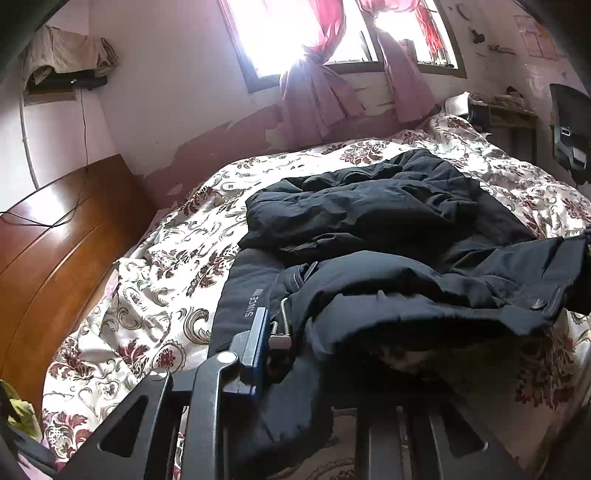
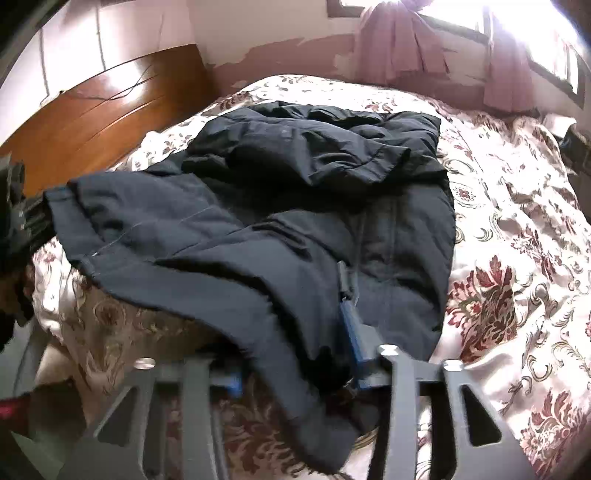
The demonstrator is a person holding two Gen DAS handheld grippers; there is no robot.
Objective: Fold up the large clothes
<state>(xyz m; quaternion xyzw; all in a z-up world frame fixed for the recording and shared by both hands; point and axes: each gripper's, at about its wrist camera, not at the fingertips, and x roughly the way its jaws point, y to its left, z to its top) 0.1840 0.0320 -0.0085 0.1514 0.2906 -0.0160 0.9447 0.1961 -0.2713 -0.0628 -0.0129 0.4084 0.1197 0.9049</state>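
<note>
The left gripper (image 1: pixel 295 343) had its jaws drawn narrow on the near hem of the dark padded jacket (image 1: pixel 369 221); only one blue-faced finger showed, the other hidden under the cloth bunched against it. The right gripper (image 2: pixel 295 373) was likewise pinched on the same hem, fabric draped over and between its blue pads (image 2: pixel 349 332), the edge gathered there.

Outward from the jaws, the jacket's near edge was raised off the floral bedspread (image 1: pixel 147 295), sagging between the two grips, while the rest of the jacket lay rumpled in the bedspread's middle, its far end toward the window (image 1: pixel 295 33) side. The wooden headboard (image 1: pixel 55 240) stood beside the bedspread, well apart from the jacket.

This looked like the start of a fold, the hem taken up at two points. The next move would probably call for carrying both grips together over the jacket toward its far end, keeping the edge taut and level so the padding did not bunch.
</note>
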